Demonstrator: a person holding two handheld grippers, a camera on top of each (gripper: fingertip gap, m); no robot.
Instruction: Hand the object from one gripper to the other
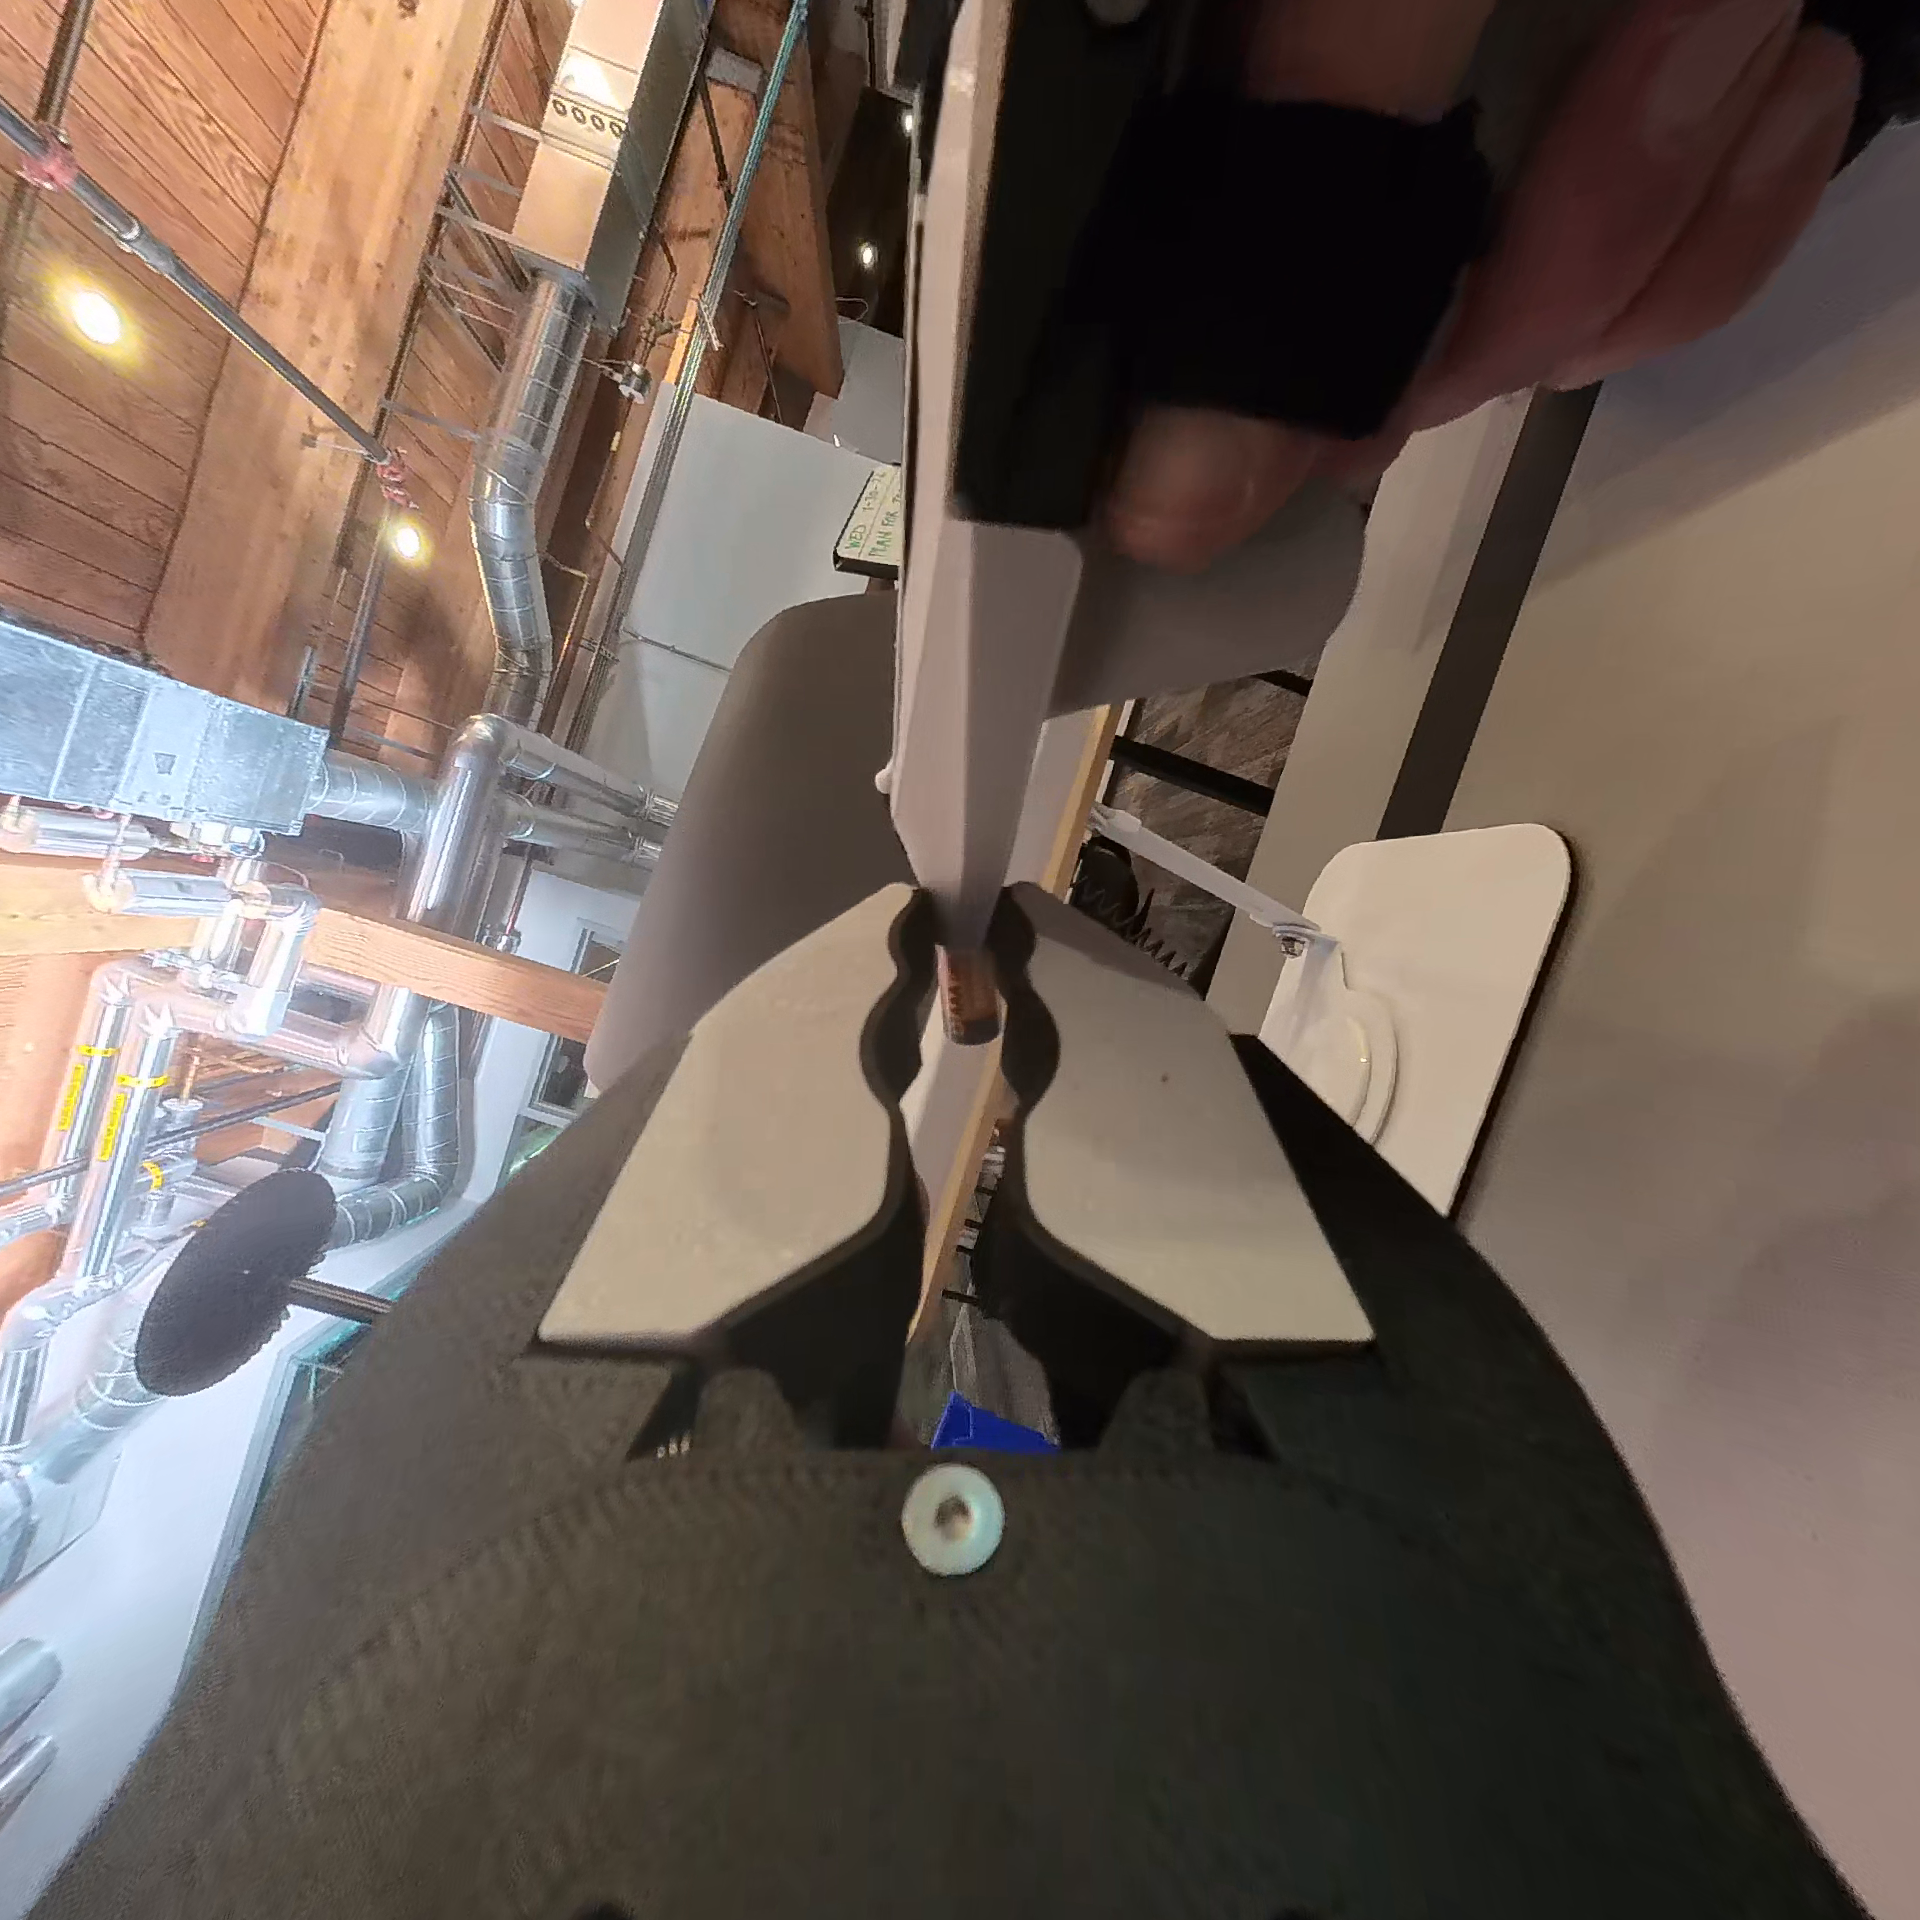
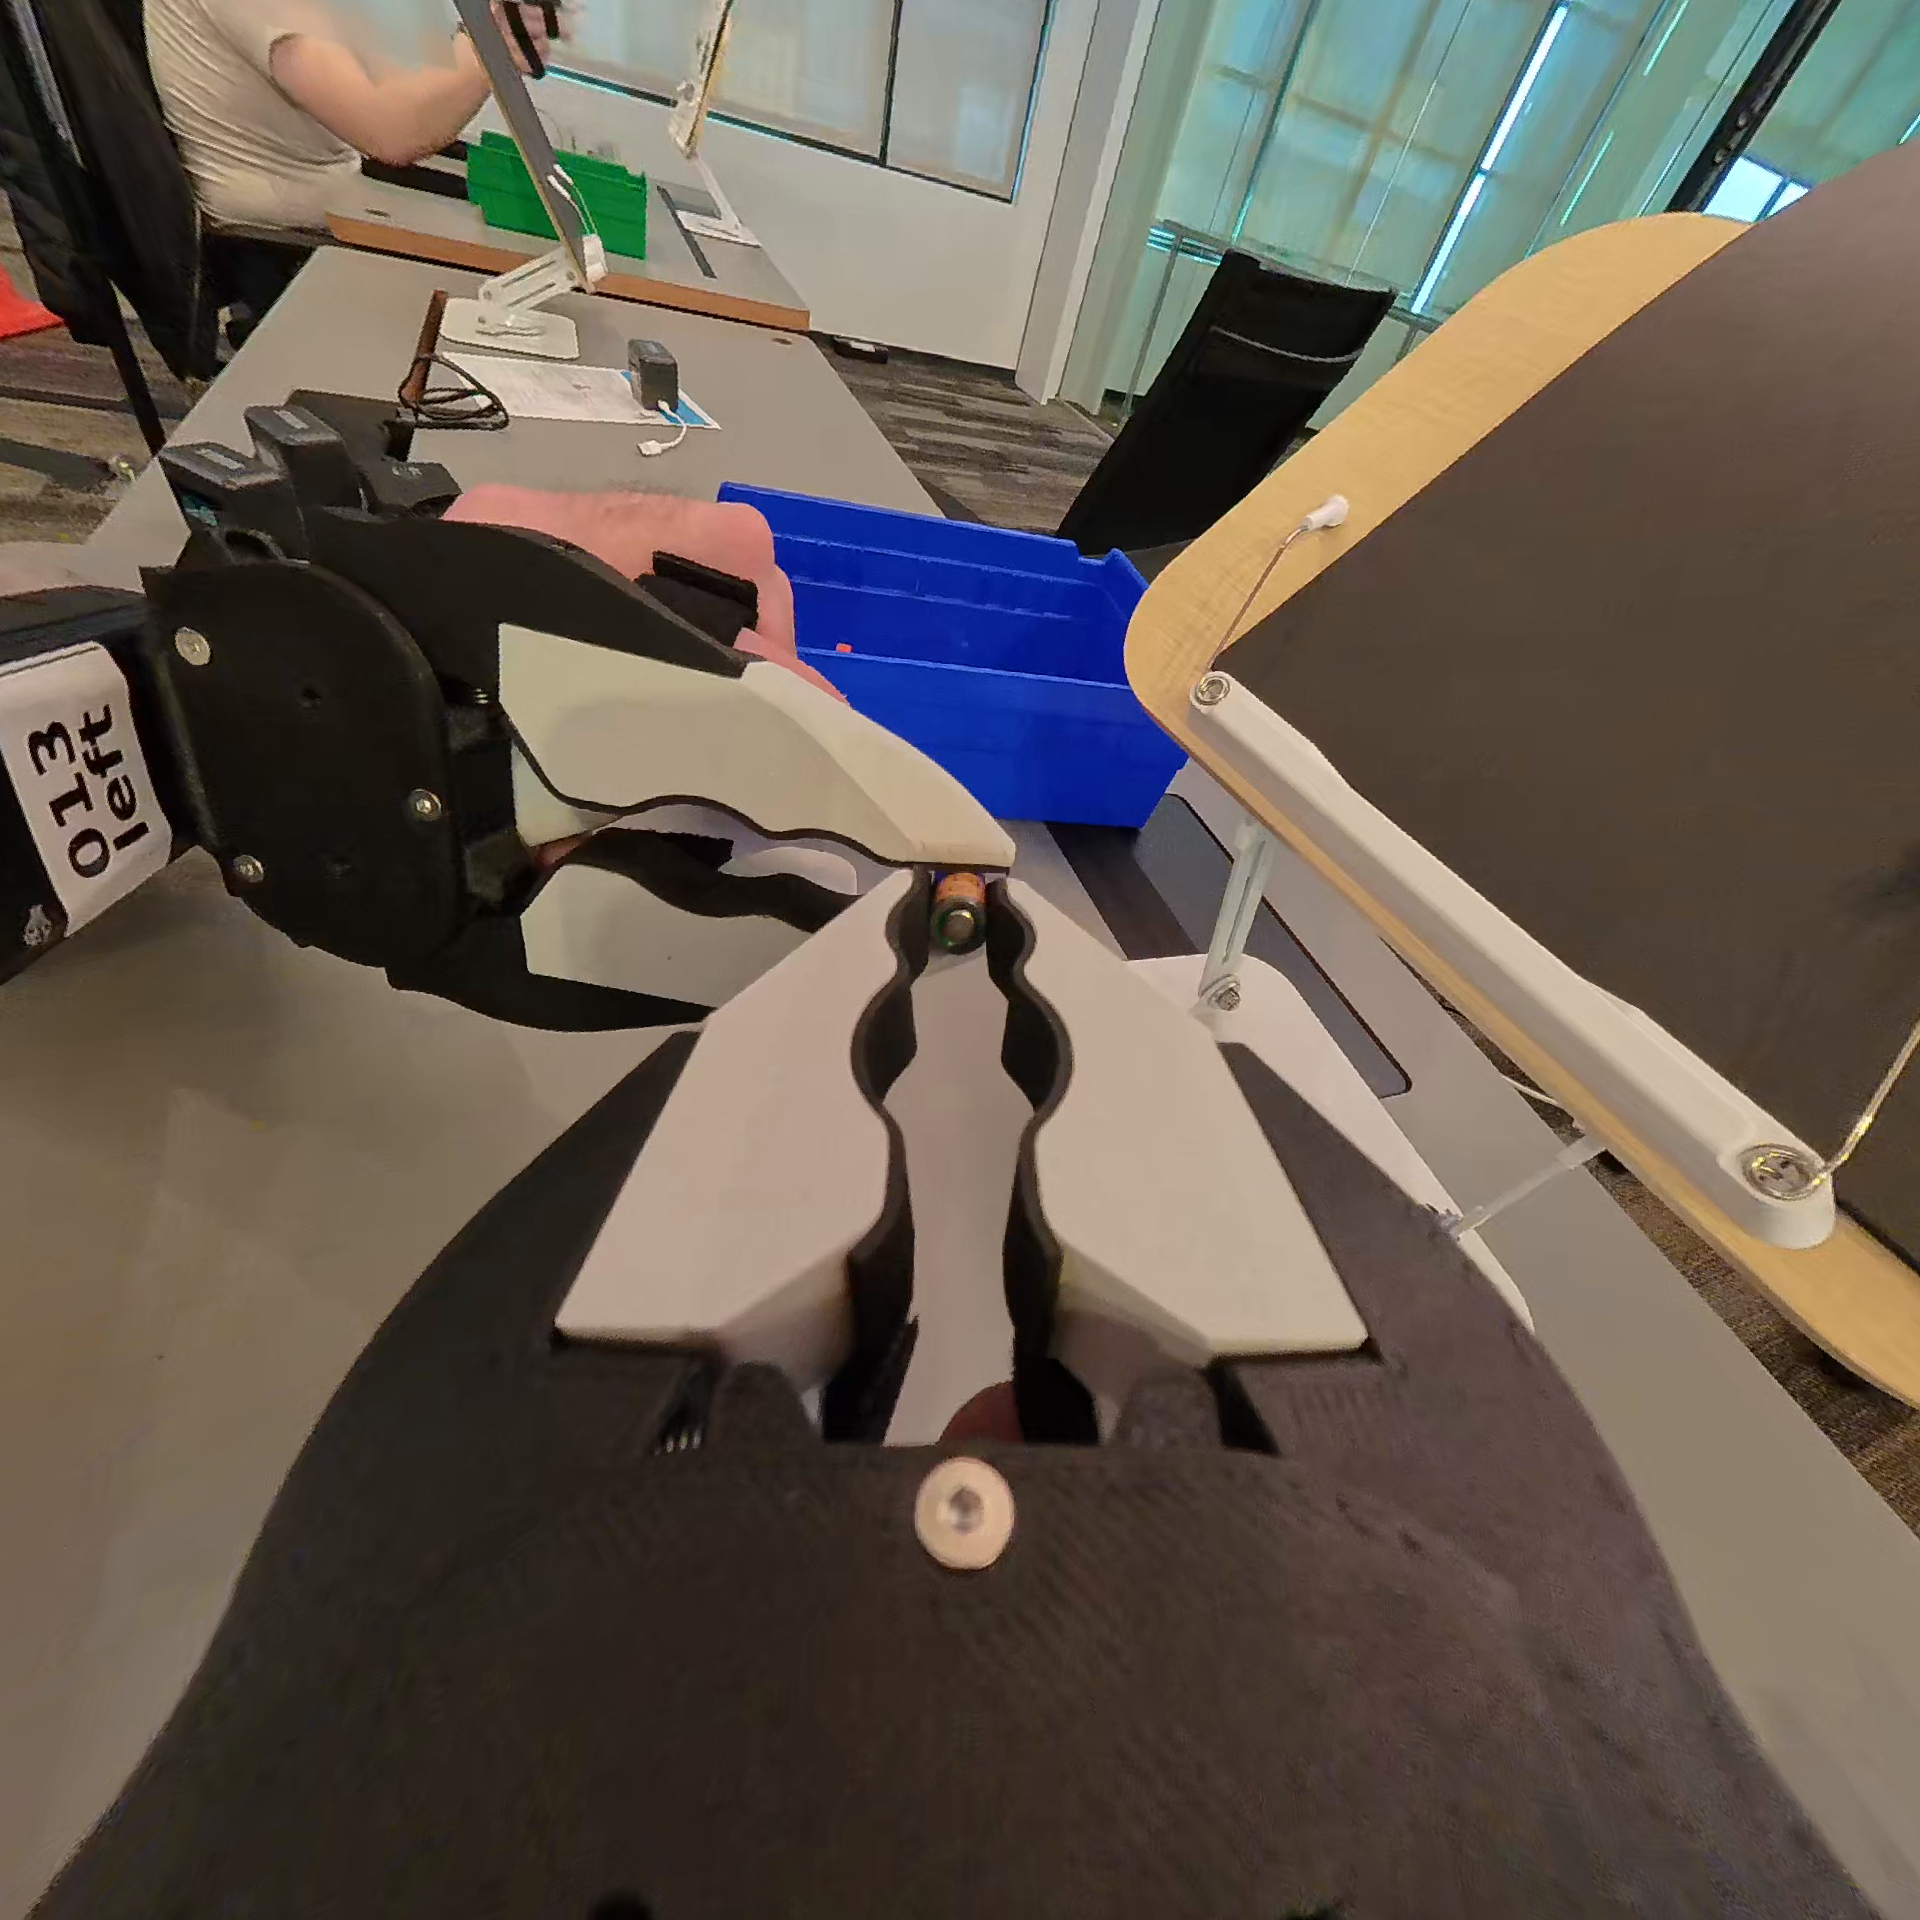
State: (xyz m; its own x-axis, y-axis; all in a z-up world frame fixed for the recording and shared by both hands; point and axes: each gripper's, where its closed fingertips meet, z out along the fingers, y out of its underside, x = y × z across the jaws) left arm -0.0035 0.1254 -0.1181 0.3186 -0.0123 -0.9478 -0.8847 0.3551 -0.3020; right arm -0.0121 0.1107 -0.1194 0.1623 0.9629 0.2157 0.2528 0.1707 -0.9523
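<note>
Small battery [image 2: 956,914] pinched at tips of both: right hand-held gripper [image 2: 958,914] and left hand-held gripper [image 1: 966,961], above table [image 2: 156,1195]. Giver should let go slowly, once other holds tight.

Right gripper [image 2: 961,883]: matte black textured body, one silver screw [image 2: 964,1511] at centre, two pale grey fingers [image 2: 790,1122] with wavy black inner pads. Left gripper [image 2: 940,847]: same black shell with small silver screws, pale grey fingers with black wavy edging, a white label [image 2: 73,790] with black writing on its handle. Hand on the left gripper wears a black strap [image 2: 701,587].
</note>
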